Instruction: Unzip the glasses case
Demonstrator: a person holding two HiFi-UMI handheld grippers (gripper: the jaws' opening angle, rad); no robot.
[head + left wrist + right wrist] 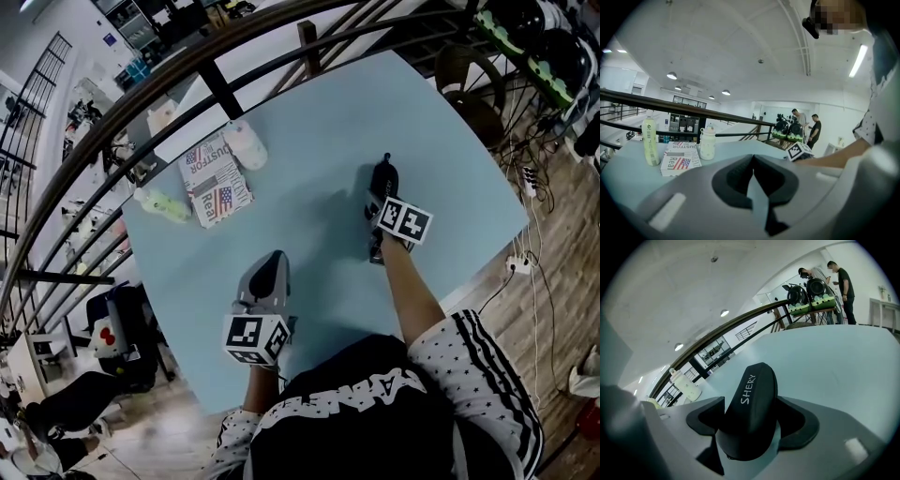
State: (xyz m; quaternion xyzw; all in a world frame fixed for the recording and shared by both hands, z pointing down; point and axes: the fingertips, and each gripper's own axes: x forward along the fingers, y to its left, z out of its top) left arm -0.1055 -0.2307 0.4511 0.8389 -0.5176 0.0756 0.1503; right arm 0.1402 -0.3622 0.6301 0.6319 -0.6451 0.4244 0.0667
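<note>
Pale blue desk (328, 112) up by a mezzanine railing. The black glasses case (751, 413) is clamped in the right hand-held gripper (380, 195) near the desk's middle, I'd guess to steady it for unzipping. The left hand-held gripper (272, 270) hangs back, pinched closed and empty. A printed box (216, 180) sits well off.

The scene is brightly, evenly lit by ceiling lamps (671, 75). Soft shadows are cast on the bench (422, 131). Strong fisheye bending and darkened corners are seen; nearest surfaces are blurred.
</note>
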